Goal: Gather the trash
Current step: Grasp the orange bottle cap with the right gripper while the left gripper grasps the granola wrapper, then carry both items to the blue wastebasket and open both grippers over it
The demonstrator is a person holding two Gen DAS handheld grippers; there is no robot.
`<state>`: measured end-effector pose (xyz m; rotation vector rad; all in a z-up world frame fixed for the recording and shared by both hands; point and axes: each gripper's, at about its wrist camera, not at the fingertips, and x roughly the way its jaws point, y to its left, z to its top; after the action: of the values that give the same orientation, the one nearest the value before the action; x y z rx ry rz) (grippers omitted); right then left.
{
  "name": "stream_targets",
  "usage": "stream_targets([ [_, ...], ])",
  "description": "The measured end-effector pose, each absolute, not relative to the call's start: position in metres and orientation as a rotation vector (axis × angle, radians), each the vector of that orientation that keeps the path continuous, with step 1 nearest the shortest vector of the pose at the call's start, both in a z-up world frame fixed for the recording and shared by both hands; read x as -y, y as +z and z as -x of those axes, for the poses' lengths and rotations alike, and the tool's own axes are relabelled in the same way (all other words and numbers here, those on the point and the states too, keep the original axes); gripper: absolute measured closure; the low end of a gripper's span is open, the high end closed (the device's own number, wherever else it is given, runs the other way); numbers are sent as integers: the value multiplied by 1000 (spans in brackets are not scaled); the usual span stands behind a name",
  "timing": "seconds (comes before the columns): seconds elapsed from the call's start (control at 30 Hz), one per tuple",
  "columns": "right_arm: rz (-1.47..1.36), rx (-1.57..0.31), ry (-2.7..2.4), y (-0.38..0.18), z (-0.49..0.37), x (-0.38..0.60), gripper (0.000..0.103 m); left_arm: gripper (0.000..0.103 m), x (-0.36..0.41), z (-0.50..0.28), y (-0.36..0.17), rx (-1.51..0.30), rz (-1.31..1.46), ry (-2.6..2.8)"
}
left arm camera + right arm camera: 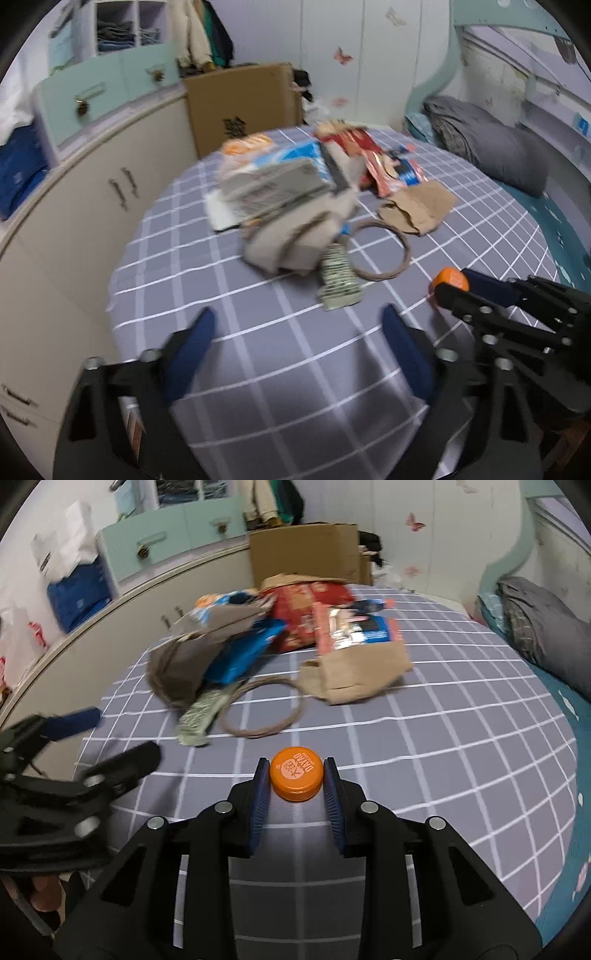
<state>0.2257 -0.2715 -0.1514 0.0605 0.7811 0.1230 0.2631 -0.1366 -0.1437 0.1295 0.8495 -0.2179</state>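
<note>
An orange bottle cap [295, 774] sits between the blue pads of my right gripper [295, 775], which is shut on it just above the checked tablecloth [443, 738]. The cap also shows in the left wrist view [450, 279], with the right gripper [452, 286] around it. My left gripper [297, 326] is open and empty over the cloth, short of the trash pile [295, 206]. The left gripper also appears at the left of the right wrist view [122, 734]. The pile holds a folded green paper [338, 277], a cord ring [380, 254], a brown paper bag [417, 208] and snack wrappers [391, 166].
A cardboard box [243, 103] stands behind the table. White cabinets [92, 206] run along the left. A bed with a grey pillow [491, 147] lies to the right. A blue bag [79, 594] sits on the cabinet top.
</note>
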Motion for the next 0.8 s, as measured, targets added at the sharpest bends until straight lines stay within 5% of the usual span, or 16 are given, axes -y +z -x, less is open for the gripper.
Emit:
stream_targets([
  [0.1, -71, -774, 117, -151, -222, 280, 74, 38, 145, -281, -155, -915, -86, -247],
  [0.3, -82, -788, 136, -155, -225, 282, 74, 39, 150, -297, -157, -922, -59, -261],
  [0.47, -78, -789, 138, -156, -224, 282, 74, 73, 151, -298, -157, -903, -109, -227],
  [0.8, -65, -778, 144, -150, -211, 265, 74, 76, 127, -255, -151, -916, -25, -348],
])
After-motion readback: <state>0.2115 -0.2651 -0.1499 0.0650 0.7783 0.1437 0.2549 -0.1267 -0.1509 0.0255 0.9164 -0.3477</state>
